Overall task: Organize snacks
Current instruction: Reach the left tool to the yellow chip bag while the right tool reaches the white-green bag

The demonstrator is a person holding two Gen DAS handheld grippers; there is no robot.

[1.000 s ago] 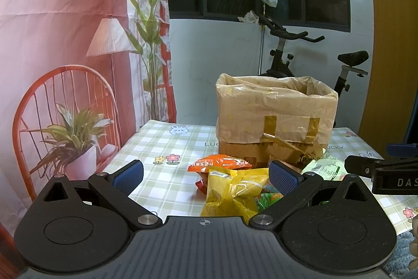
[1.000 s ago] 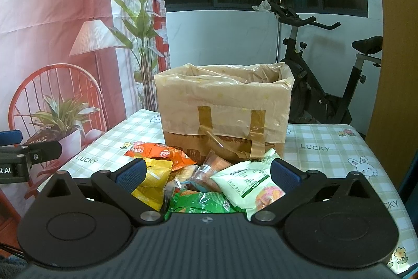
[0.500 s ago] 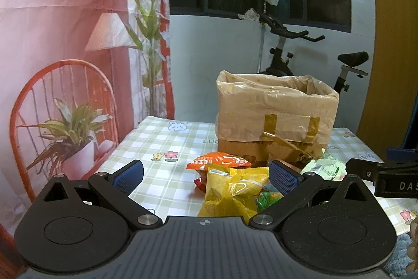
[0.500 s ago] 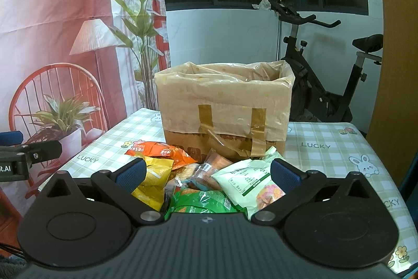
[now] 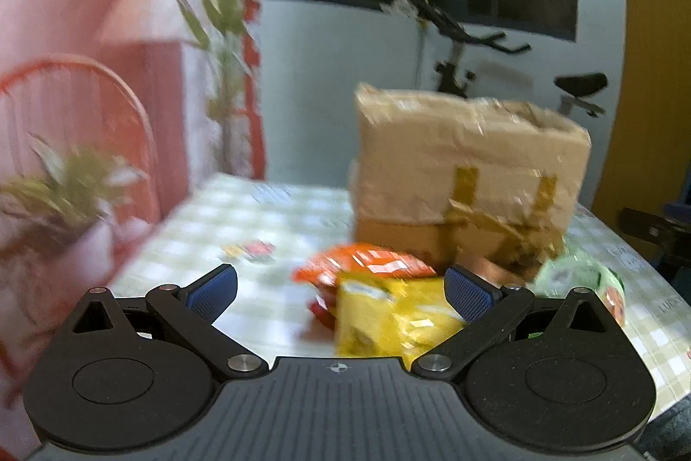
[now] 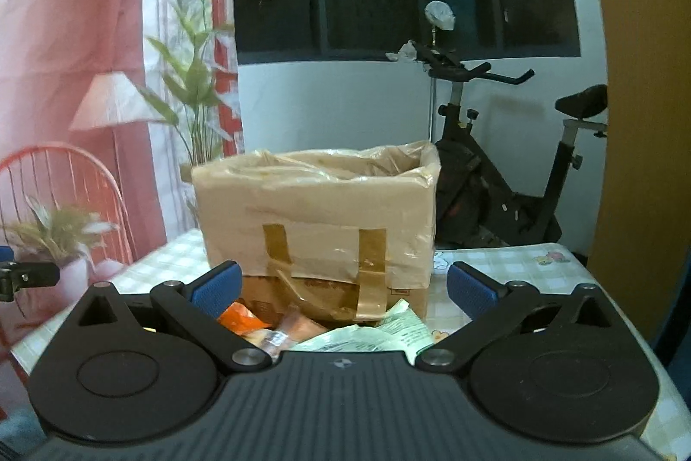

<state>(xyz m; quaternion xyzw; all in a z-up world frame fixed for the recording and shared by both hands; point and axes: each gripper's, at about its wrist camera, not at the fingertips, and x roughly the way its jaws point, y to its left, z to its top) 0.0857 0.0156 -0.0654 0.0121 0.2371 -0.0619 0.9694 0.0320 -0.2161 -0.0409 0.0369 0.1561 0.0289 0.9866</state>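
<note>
Starting the sort: both sets of jaws spreading wide, gripping nothing. Left gripper [image 5: 341, 286] hovering low in frame over the yellow packet [image 5: 388, 316] and orange packet [image 5: 367, 262]; right gripper [image 6: 343, 284] facing the lined cardboard box [image 6: 315, 210] at centre. Likely needing next: lowering, pinching one packet, lifting over the box rim. Supporting all: checked bench [image 5: 267, 201]; standing behind, upper right, an exercise bike [image 6: 496, 158].
</note>
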